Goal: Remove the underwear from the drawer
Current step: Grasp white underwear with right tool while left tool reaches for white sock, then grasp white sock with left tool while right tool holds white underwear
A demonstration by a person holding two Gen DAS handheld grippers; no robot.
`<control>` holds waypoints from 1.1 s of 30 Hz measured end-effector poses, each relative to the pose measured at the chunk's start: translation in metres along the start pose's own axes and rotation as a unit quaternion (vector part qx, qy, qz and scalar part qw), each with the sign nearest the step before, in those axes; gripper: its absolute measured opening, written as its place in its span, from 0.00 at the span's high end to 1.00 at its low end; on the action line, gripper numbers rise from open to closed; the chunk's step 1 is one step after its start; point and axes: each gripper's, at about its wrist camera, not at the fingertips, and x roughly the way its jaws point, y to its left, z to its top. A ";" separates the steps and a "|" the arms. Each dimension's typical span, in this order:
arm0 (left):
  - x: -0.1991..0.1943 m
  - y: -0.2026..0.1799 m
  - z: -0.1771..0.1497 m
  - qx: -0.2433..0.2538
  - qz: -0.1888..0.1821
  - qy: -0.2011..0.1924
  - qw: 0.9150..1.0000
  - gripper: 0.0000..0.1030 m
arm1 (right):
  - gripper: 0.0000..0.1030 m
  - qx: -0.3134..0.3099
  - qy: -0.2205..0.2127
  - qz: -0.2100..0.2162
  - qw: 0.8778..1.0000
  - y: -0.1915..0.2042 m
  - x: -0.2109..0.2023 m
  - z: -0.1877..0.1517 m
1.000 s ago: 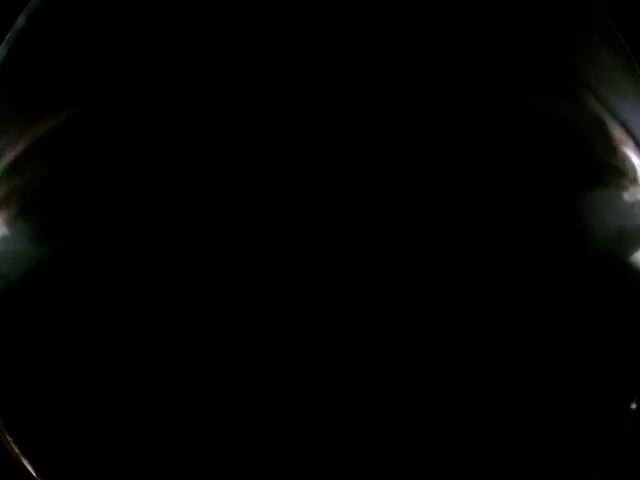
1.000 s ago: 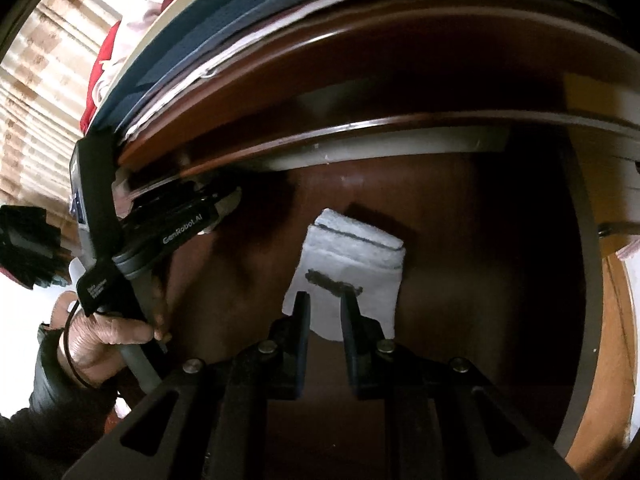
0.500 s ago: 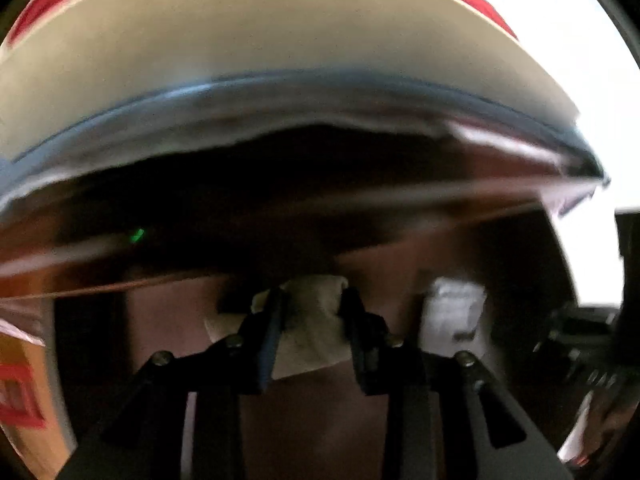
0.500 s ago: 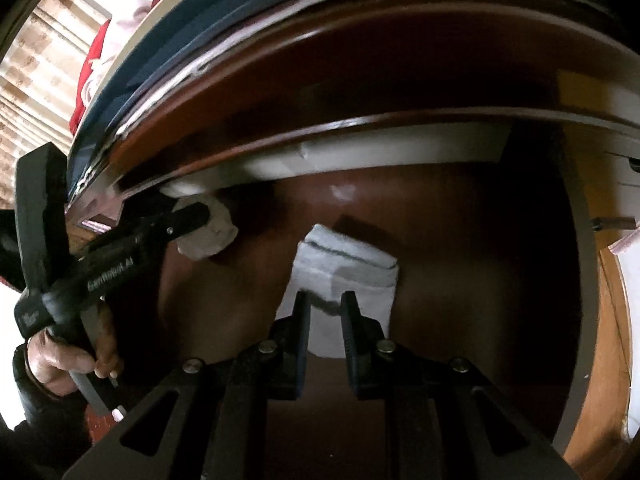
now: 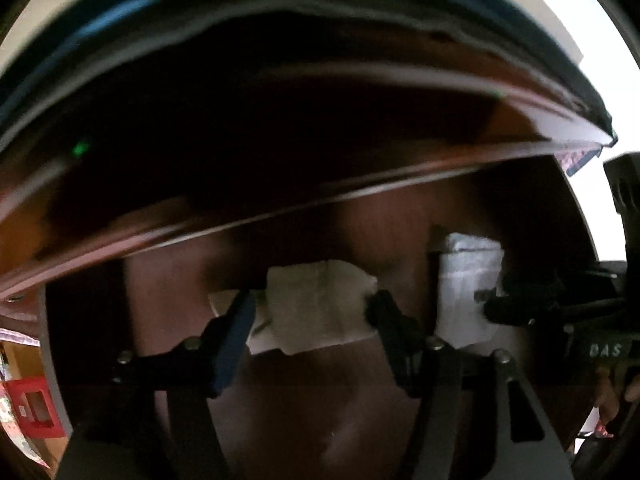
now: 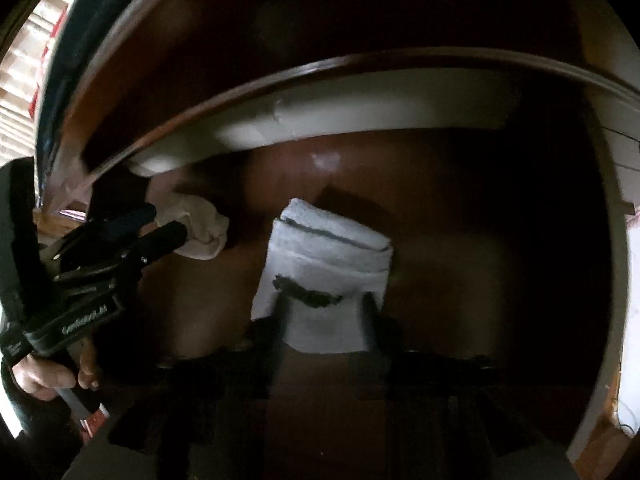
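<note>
Inside the dark wooden drawer (image 6: 460,208), the left tongs (image 5: 312,312) are spread wide around a crumpled cream underwear piece (image 5: 320,304), while the right tongs (image 6: 324,312) stand parted astride a folded white underwear (image 6: 320,272) with a dark mark. Best bet: close squarely on the soft, limp cotton mid-fold, then lift straight out so nothing snags the drawer's lip.

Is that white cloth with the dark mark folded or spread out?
Folded. The white cloth lies as a neat rectangle with stacked layered edges at its far end.
</note>
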 end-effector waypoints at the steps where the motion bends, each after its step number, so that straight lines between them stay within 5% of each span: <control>1: 0.006 -0.003 -0.003 0.006 0.002 0.004 1.000 0.39 | 0.43 -0.001 0.002 0.000 1.000 0.002 0.003 0.002; 7: 0.047 -0.025 -0.006 0.046 0.038 0.048 0.997 0.31 | 0.39 -0.008 0.025 -0.035 0.999 0.017 0.026 0.013; 15: 0.088 -0.035 -0.009 0.057 0.062 0.049 0.995 0.28 | 0.39 -0.089 0.048 -0.115 0.988 0.048 0.045 0.015; 21: 0.086 -0.023 -0.013 0.054 0.040 0.053 0.996 0.54 | 0.65 -0.093 0.049 -0.100 0.989 0.042 0.040 0.013; 22: 0.090 -0.023 -0.014 0.055 0.033 0.055 0.996 0.65 | 0.66 -0.088 0.046 -0.087 0.991 0.040 0.037 0.010; 26: 0.102 -0.020 -0.023 0.061 0.012 0.055 0.997 0.82 | 0.70 -0.083 0.024 -0.055 0.995 0.032 0.017 -0.001; 33: 0.113 -0.015 -0.024 0.050 0.002 0.021 0.999 0.85 | 0.71 -0.058 -0.027 -0.007 0.998 0.027 -0.017 -0.015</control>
